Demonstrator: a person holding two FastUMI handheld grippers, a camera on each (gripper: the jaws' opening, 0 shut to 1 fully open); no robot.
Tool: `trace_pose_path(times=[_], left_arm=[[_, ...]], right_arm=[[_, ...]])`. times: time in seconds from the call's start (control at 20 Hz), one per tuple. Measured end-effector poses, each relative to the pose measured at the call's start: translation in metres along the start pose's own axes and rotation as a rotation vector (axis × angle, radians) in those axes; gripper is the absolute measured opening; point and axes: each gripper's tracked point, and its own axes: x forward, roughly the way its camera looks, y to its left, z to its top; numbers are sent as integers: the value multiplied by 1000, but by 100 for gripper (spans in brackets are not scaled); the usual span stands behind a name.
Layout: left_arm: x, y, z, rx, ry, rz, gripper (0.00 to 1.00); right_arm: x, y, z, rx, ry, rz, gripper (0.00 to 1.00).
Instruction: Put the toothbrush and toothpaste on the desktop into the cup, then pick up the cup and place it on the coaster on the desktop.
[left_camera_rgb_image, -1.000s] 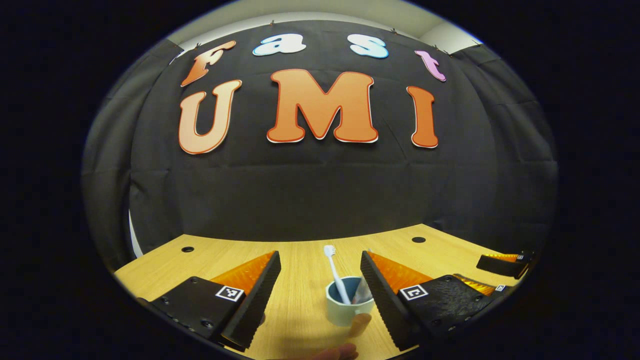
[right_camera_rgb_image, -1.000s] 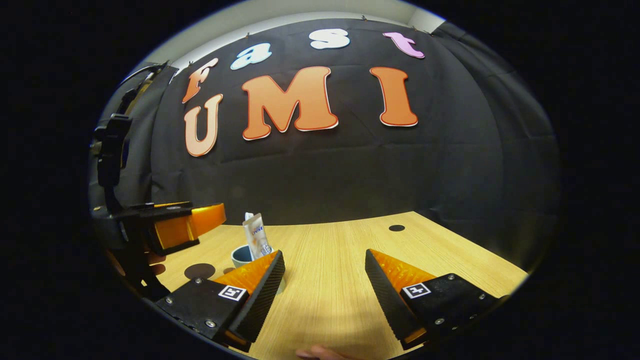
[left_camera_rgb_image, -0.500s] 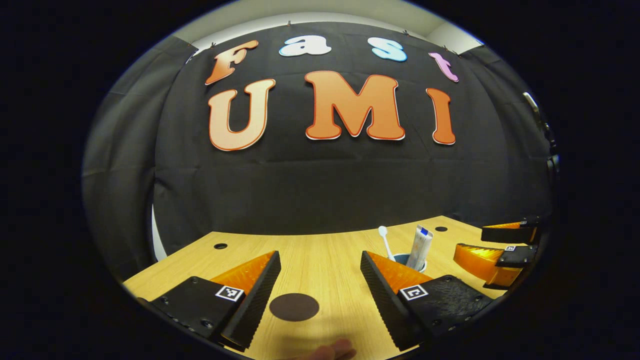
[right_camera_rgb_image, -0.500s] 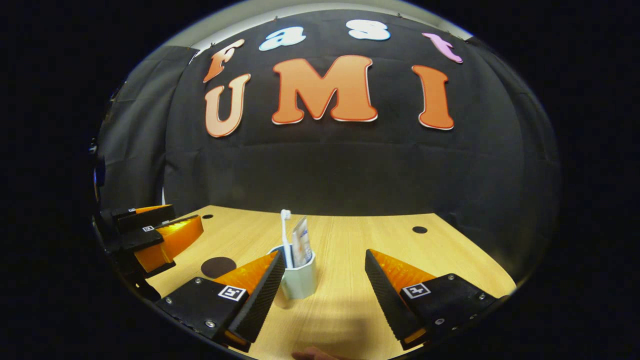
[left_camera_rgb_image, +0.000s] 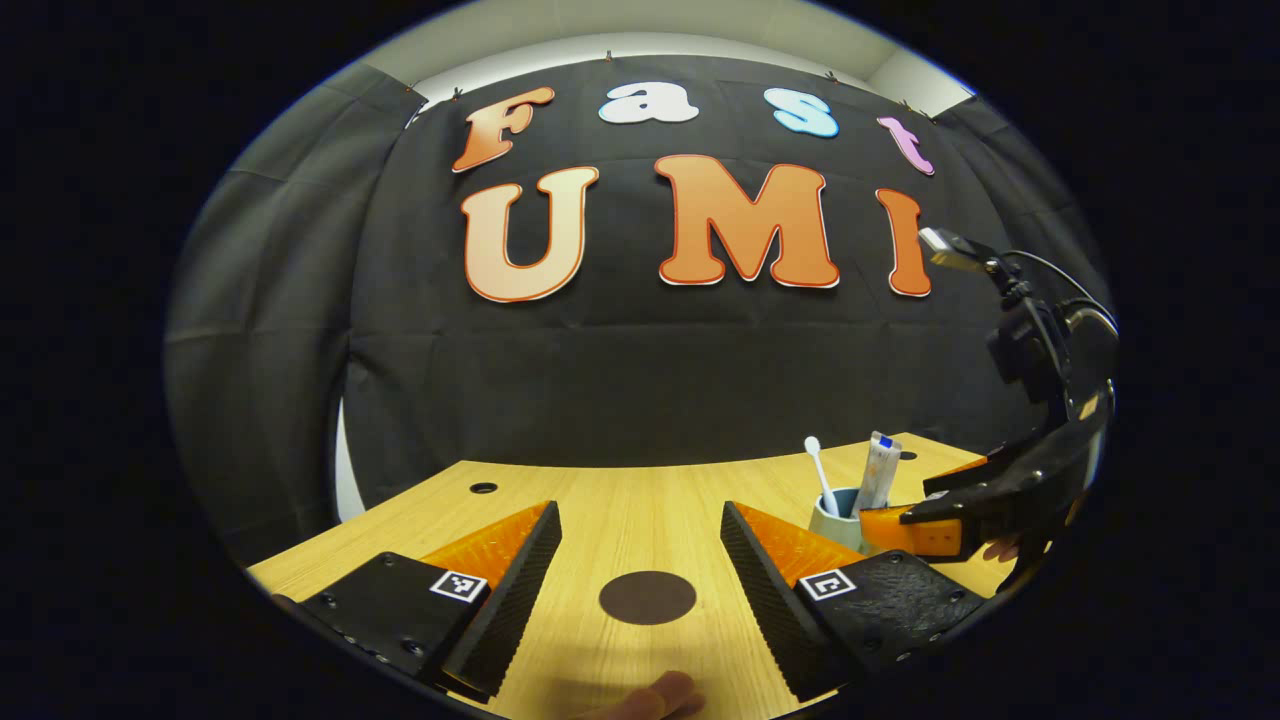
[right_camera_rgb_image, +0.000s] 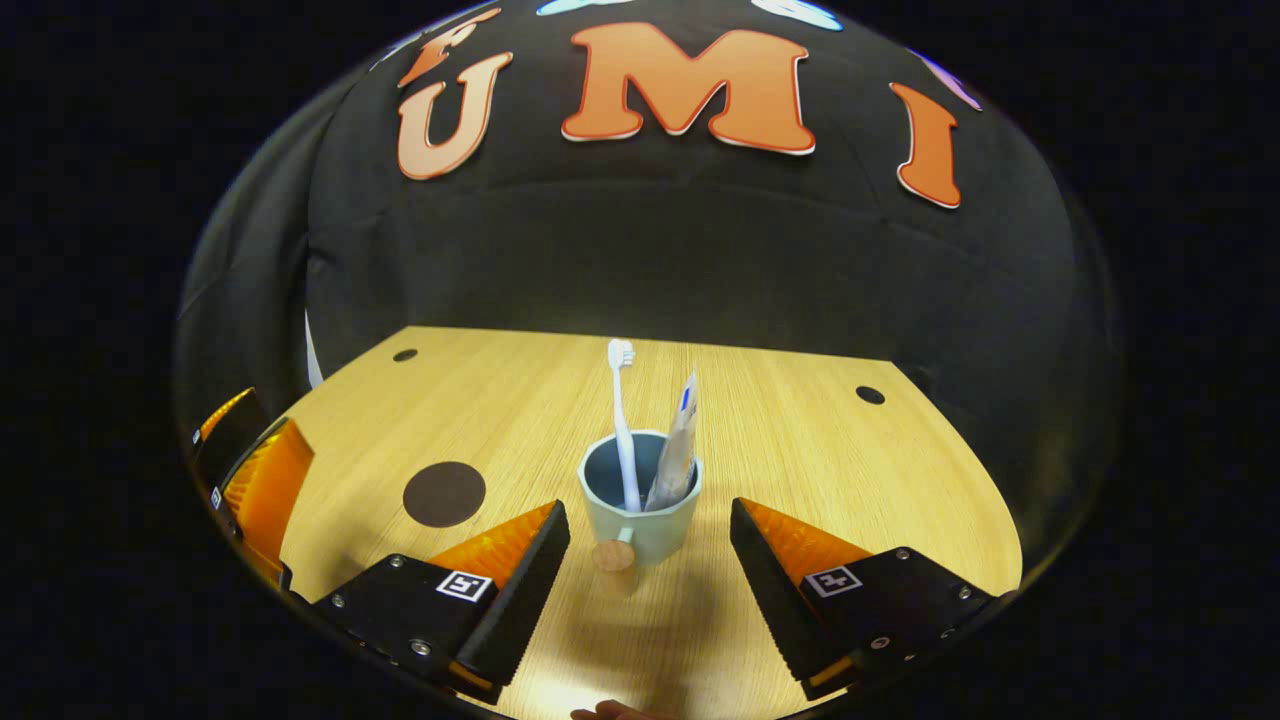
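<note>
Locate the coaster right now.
In the left gripper view the coaster lies flat on the desktop, between the left hand-held gripper fingers. In the right gripper view it sits left of the cup, apart from it.

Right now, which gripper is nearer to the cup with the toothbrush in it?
Right. The right gripper is open with the cup just ahead between its fingers, handle toward it. The left gripper is off to the side, open over the coaster.
</note>
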Motion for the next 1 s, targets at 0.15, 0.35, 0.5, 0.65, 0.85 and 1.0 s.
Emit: trace_pose_path(times=[0.15,0.35,0.5,0.65,0.85,1.0], left_arm=[[-10,-1,-11,-12,3,-17,97],[-17,5,-26,-46,30,-49,97],[-16,18,-37,-60,47,-31,98],[-15,15,-49,-78,82,-75,97],[-16,11,-55,-87,101,-102,97],[-16,8,-58,-92,109,-113,96]], right_arm=[[11,17,-14,31,142,14,97],[23,29,-39,137,316,12,91],[34,28,-56,176,391,1,80],[37,15,-62,176,419,-39,46],[37,11,-64,138,406,-40,28],[39,7,-63,116,385,-28,24]])
